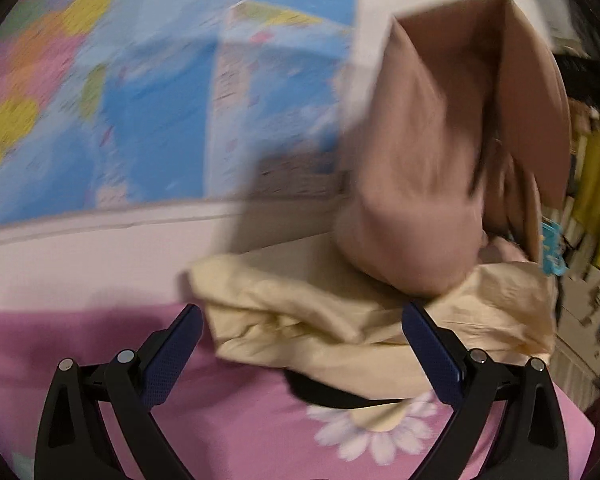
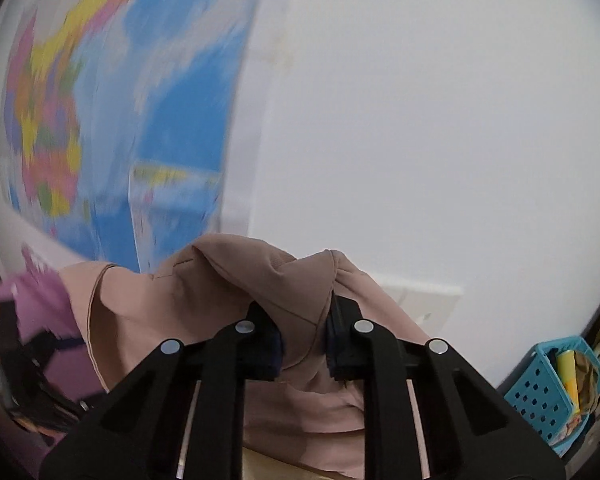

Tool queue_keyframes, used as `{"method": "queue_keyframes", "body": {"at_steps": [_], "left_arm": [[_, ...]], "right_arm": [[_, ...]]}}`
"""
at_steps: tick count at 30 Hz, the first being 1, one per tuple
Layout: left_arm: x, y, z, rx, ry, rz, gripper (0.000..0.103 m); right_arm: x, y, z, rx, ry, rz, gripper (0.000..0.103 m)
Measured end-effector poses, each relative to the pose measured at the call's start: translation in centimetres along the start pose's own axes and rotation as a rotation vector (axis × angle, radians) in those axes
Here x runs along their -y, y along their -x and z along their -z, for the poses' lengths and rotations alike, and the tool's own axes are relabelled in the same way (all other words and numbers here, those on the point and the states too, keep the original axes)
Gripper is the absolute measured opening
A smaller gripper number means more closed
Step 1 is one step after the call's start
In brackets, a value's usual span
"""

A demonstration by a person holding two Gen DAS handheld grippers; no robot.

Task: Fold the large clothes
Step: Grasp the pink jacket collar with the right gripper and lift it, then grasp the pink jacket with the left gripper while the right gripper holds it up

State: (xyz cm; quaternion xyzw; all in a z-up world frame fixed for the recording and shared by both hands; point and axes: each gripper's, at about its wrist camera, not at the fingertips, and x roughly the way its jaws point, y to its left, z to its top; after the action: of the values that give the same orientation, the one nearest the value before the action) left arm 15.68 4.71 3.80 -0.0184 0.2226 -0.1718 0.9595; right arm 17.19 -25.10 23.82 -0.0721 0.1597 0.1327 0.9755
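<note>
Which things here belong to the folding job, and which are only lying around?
For the job:
- brown garment, pinched and lifted by the right tongs
- cream-yellow garment on the pink floral bedsheet
- left tongs, open

Lying about:
- wall map
- blue perforated basket
- bookshelf

The left gripper (image 1: 302, 312) has its two fingers spread wide apart, and nothing is pinched between them. It points a little downward. The right gripper (image 2: 303, 312) has its fingers squeezed close together on a fold of brown cloth (image 2: 300, 280). In the right view, the left gripper shows blurry at 8 o'clock.
</note>
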Motion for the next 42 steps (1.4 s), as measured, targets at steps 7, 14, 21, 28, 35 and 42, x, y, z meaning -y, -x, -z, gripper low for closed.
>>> {"method": "queue_keyframes", "body": {"at_steps": [7,14,21,28,35,42], "left_arm": [[3.4,-1.4,-1.5,0.047,-0.120,0.093,0.096],[4.4,-3.4,-5.7,0.139,-0.179,0.152,0.096],[7.0,-5.7,-6.2,0.181,-0.303,0.285,0.096],[9.1,-8.5,-7.2,0.195,-0.343,0.374,0.077],[11.1,-5.9,-8.5,0.172,-0.305,0.355,0.010],[10.6,5.2,-17.1,0.359,-0.220,0.281,0.011]], "right_arm": [[2.8,6.1,-2.8,0.138,-0.049,-0.015,0.015],[3.8,10.7,-3.1,0.221,-0.037,-0.030,0.015],[5.2,12.4,-2.2,0.243,-0.058,-0.043,0.015],[6.0,13.0,-1.0,0.243,-0.065,-0.042,0.015],[7.7,15.0,-0.7,0.244,-0.108,0.027,0.015],[7.9,25.7,-4.6,0.412,-0.097,0.089,0.015]]}}
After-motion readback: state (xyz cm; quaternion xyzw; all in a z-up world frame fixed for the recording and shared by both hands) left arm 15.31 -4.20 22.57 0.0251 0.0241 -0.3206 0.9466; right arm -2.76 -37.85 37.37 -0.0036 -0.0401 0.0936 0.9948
